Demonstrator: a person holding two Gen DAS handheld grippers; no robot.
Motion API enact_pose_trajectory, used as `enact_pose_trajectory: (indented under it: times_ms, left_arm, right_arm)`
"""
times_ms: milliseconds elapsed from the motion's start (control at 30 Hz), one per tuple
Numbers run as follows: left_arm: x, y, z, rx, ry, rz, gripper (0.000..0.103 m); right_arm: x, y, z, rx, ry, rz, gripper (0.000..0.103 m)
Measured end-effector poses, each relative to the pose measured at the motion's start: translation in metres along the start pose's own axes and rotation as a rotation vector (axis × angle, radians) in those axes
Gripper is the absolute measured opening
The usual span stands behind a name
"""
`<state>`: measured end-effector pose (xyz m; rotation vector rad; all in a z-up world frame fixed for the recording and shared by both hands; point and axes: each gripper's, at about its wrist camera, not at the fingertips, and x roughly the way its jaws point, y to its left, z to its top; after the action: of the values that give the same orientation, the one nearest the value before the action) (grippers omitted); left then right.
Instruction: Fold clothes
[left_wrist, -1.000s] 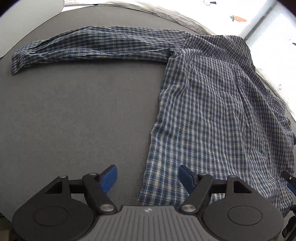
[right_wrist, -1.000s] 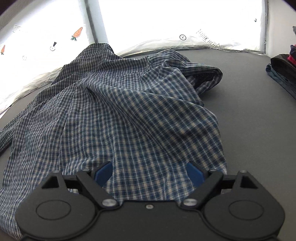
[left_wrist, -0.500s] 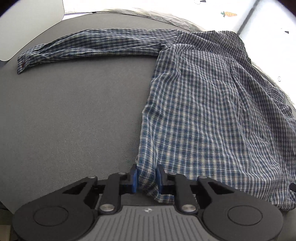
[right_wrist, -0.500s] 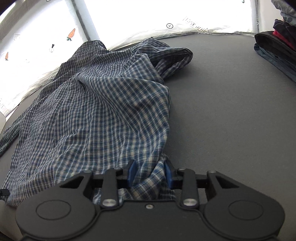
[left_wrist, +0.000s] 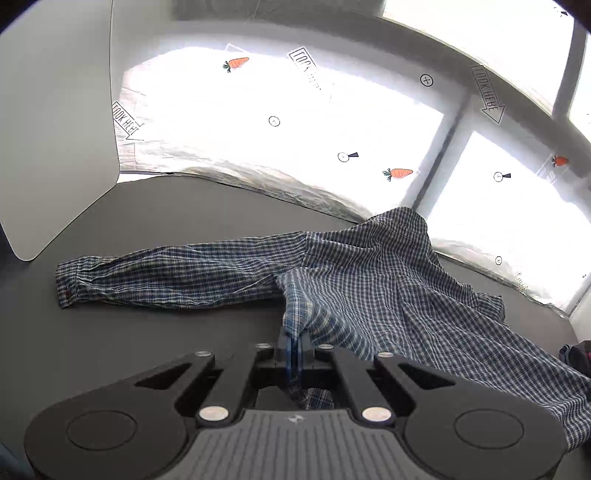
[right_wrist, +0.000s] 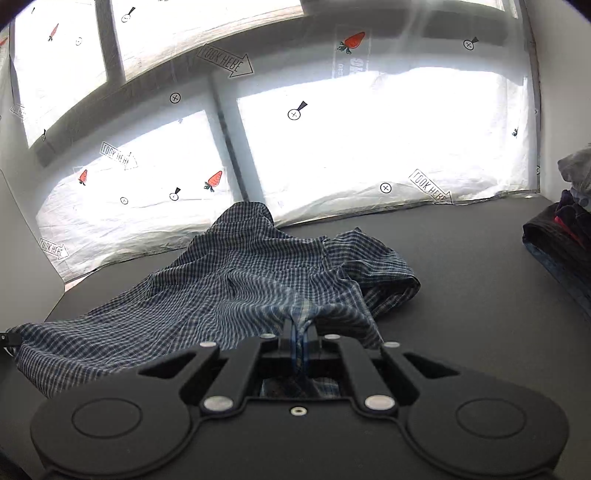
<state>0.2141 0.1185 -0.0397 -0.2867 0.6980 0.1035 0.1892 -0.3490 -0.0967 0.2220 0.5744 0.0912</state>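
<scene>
Grey felt-like surface (left_wrist: 155, 332) is spread beneath and ahead of both tongs, with white sheeting printed with carrots and arrows (right_wrist: 369, 147) hung behind it. A blue checked shirt (left_wrist: 388, 295) is laid across the surface ahead of the tongs, its hem drawn up toward them. One sleeve (left_wrist: 166, 275) is stretched flat to the left, well ahead of the left tongs (left_wrist: 294, 347). The other sleeve (right_wrist: 384, 269) is bunched ahead and to the right of the right tongs (right_wrist: 298, 343). A stack of dark clothes (right_wrist: 561, 240) is seen far to the right. The left tongs are clenched on the shirt's hem corner. The right tongs are closing, with the opposite hem corner pinched between the pads.
</scene>
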Motion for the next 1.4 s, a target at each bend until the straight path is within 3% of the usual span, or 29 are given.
enact_pose_trajectory:
  times_ms: [67,167,233,400,467,533,600,667,833,967,1067,1200,1400]
  left_arm:
    - [-0.017,-0.001,0.016,-0.017,-0.031,-0.008,0.003]
    - [-0.016,0.010,0.018,-0.038,-0.005,0.034,0.004]
    - [0.001,0.022,0.006,-0.066,0.081,0.105,0.004]
    - [0.061,0.074,-0.058,-0.202,0.359,0.208,0.009]
    - [0.072,0.081,-0.078,-0.180,0.394,0.251,0.009]
    - [0.075,0.080,-0.095,-0.095,0.401,0.303,0.015]
    - [0.074,0.078,-0.104,-0.035,0.401,0.312,0.035]
    - [0.072,0.077,-0.110,-0.013,0.398,0.288,0.042]
    - [0.080,0.075,-0.123,-0.030,0.405,0.269,0.051]
    - [0.094,0.071,-0.140,-0.001,0.452,0.297,0.052]
    - [0.097,0.072,-0.152,0.005,0.455,0.326,0.062]
    - [0.093,0.077,-0.149,-0.024,0.460,0.336,0.067]
    - [0.087,0.059,-0.121,-0.007,0.350,0.357,0.073]
  right_arm:
    - [-0.015,0.004,0.014,0.028,-0.019,0.030,0.004]
    - [-0.019,0.004,0.015,0.098,0.014,0.068,0.006]
    - [-0.006,0.006,0.002,0.089,0.095,0.072,0.008]
    - [0.036,0.005,-0.057,0.113,0.340,0.022,0.011]
    - [0.044,-0.002,-0.078,0.162,0.414,0.003,0.013]
    - [0.044,-0.009,-0.084,0.197,0.429,-0.026,0.021]
    - [0.038,-0.018,-0.083,0.230,0.390,-0.055,0.036]
    - [0.031,-0.027,-0.080,0.256,0.338,-0.084,0.044]
    - [0.044,-0.043,-0.090,0.257,0.357,-0.198,0.045]
    - [0.057,-0.053,-0.109,0.345,0.406,-0.160,0.045]
    - [0.059,-0.053,-0.120,0.417,0.409,-0.102,0.047]
    - [0.058,-0.050,-0.121,0.400,0.407,-0.128,0.047]
    - [0.050,-0.059,-0.116,0.418,0.340,-0.161,0.047]
